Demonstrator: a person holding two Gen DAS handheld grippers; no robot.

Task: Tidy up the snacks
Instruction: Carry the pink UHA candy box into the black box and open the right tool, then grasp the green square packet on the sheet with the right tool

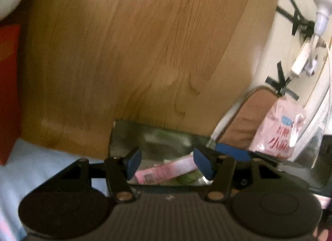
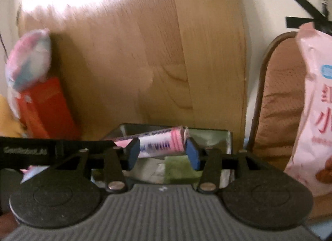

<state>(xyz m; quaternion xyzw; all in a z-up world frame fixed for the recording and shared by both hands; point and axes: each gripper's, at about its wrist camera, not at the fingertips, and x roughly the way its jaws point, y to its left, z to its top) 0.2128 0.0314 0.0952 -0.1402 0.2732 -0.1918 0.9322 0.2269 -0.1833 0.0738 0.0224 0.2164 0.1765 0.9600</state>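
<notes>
Left gripper (image 1: 169, 163): hovering with pads spread above a shiny tin (image 1: 124, 135), pinching nothing, looking down on a pink packet (image 1: 166, 171) lying inside. Right gripper (image 2: 162, 153): bracketing a pink-and-white snack roll (image 2: 159, 144) over the same tin, not showing clearly whether squeezing it. Standing well right, past a wooden board (image 2: 145, 54): a big pink bag (image 2: 311, 106).

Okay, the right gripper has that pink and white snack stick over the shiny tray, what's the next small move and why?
Probably lower the right gripper slightly and let the pink and white snack stick go. It already hangs over the shiny tray, where other packets lie. Blur hides whether the pads still press on it.
</notes>
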